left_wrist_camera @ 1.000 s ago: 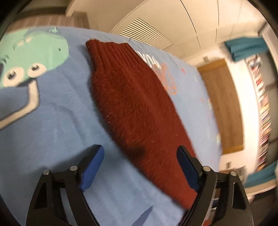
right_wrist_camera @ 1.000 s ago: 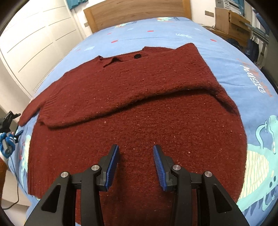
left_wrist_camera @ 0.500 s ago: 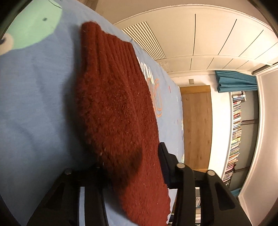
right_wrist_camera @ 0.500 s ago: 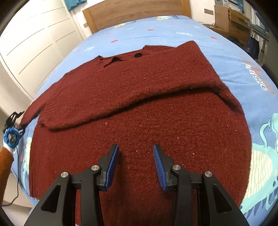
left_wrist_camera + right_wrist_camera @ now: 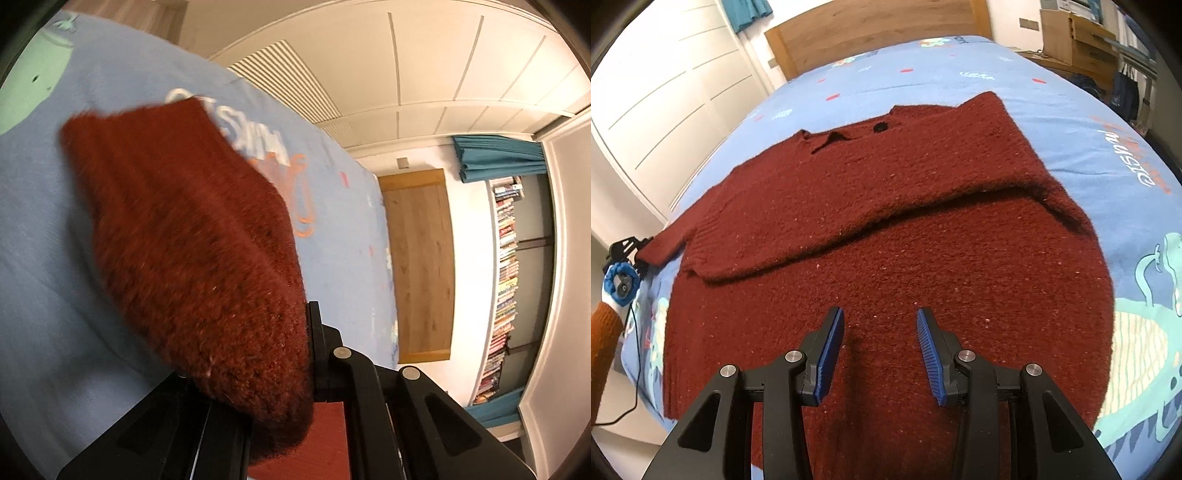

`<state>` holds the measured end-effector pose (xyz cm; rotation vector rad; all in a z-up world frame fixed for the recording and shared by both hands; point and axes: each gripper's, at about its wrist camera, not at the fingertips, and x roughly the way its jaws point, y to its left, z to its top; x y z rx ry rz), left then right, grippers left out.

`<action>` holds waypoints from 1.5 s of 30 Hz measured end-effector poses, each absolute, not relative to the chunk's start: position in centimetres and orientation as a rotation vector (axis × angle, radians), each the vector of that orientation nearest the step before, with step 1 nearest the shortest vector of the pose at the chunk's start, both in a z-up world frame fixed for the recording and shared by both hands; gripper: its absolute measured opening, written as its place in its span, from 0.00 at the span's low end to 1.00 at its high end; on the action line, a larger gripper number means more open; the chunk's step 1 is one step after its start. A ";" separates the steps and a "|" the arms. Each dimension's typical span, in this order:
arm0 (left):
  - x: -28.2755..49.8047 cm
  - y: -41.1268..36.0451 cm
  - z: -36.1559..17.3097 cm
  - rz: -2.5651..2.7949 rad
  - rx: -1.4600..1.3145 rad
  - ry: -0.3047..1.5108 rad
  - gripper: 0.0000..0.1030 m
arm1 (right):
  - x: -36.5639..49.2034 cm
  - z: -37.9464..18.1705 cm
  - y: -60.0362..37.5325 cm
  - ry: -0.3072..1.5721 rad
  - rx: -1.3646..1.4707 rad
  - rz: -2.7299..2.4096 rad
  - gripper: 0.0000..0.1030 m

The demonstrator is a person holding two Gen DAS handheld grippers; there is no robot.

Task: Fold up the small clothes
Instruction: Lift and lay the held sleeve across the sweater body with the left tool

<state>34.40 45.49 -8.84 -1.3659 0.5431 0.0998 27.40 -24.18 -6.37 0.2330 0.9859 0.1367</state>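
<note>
A dark red knit sweater (image 5: 886,229) lies flat on the blue bed cover (image 5: 1071,122), collar toward the headboard. Its right sleeve is folded across the chest. Its left sleeve (image 5: 192,236) reaches to the bed's left edge. My left gripper (image 5: 258,373) is shut on that sleeve's end and lifts it a little; the cloth hides its fingertips. It also shows in the right wrist view (image 5: 626,251) at the far left. My right gripper (image 5: 881,350) is open and empty, low over the sweater's lower body.
A wooden headboard (image 5: 871,33) stands at the far end of the bed. White wardrobe doors (image 5: 657,92) run along the left side. Cardboard boxes (image 5: 1075,40) and a bag stand at the right. A bookshelf (image 5: 506,266) lines the far wall.
My left gripper moved in over the sleeve, shut on it and began lifting it off the cover. My right gripper stayed open over the sweater's body.
</note>
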 end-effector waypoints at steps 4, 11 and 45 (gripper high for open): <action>34.9 43.3 -6.7 0.050 -1.362 0.537 0.04 | 26.9 -5.6 -25.0 0.962 0.254 0.139 0.41; 36.6 38.1 -2.5 -0.065 -1.355 0.530 0.04 | 25.7 -3.9 -26.7 0.914 0.297 0.150 0.41; 34.6 -5.1 -3.9 -0.484 -0.659 1.093 0.04 | 19.2 -2.8 -37.1 0.839 0.434 0.083 0.41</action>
